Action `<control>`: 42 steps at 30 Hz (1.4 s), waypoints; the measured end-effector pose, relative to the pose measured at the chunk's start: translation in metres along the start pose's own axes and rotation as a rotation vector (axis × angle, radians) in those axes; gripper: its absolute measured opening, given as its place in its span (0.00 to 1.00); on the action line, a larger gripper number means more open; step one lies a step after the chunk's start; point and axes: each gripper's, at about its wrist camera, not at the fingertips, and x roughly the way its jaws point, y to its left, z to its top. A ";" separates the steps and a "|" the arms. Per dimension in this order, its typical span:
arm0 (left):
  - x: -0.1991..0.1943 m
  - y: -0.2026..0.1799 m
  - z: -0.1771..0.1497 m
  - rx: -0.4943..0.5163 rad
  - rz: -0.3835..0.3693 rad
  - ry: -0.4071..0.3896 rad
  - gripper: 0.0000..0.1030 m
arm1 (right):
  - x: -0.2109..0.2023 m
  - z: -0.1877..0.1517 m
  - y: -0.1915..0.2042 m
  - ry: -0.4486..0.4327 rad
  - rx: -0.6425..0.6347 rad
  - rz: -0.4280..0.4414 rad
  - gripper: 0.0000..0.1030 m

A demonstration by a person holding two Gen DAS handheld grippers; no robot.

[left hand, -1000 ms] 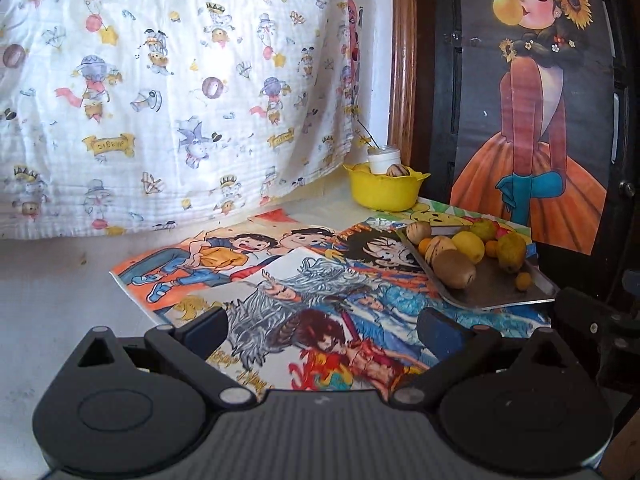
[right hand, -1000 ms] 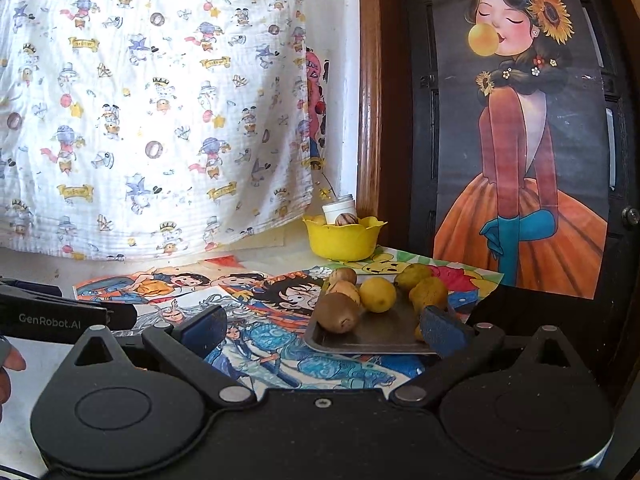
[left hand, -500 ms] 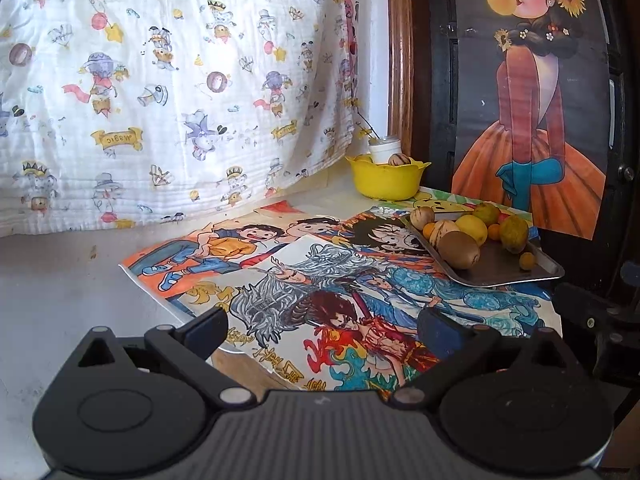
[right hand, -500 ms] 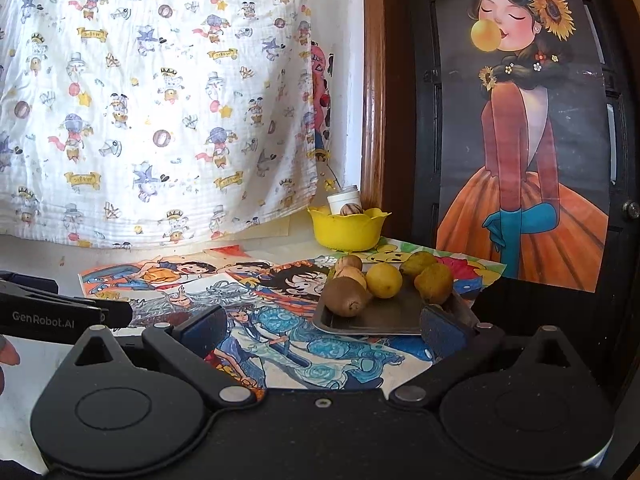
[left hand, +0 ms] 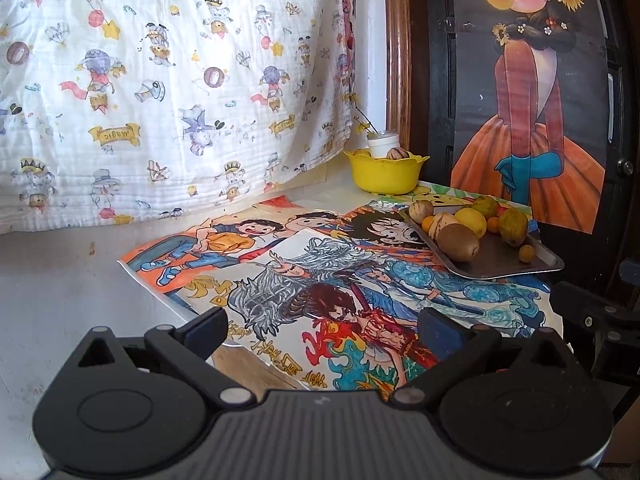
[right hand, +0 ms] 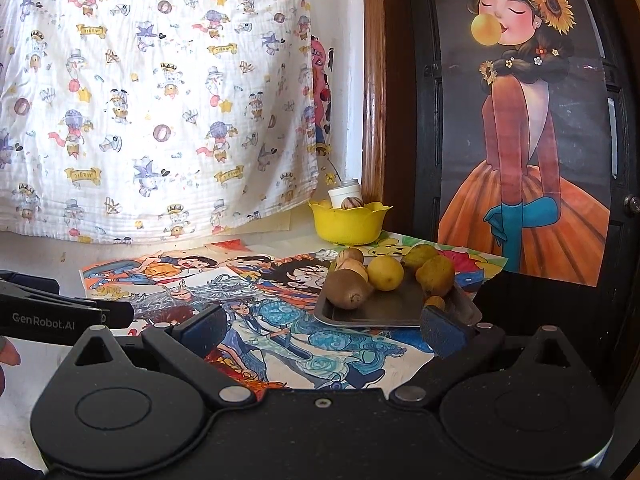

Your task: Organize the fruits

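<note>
The fruits sit heaped on a shallow metal tray (right hand: pixel 380 312) with a dull grey, raised rim, resting on the right side of the table. At the near corner of the pile lies a fuzzy brown kiwi (right hand: pixel 347 289), egg-shaped and matte; touching it from behind are a smooth yellow lemon (right hand: pixel 385 273) and a pale, striped, oval fruit (left hand: pixel 441 223). Farther right stands a blotchy yellow-green fruit (right hand: pixel 435 275), and a small round orange one (left hand: pixel 527 253) sits alone on bare metal near the tray's edge. Behind the tray, against the wall, a glossy yellow bowl (right hand: pixel 347 225) with a scalloped rim holds a white cup (right hand: pixel 345 192) and another striped fruit.

Under everything lie hand-coloured cartoon drawings (left hand: pixel 304 280) on paper, overlapping and slightly curled at the front edge. A crinkled white cloth (left hand: pixel 168 80) printed with little figures hangs behind.

The right gripper (right hand: pixel 320 326) hovers low just in front of the tray, jaws spread wide with nothing between them, its right pad near the tray's front corner. The left gripper (left hand: pixel 320 326) hangs over the drawings, well apart from the tray, likewise spread and empty.
</note>
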 end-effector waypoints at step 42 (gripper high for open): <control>0.002 0.002 -0.005 0.002 -0.001 0.011 1.00 | 0.002 -0.009 0.006 0.017 -0.005 0.012 1.00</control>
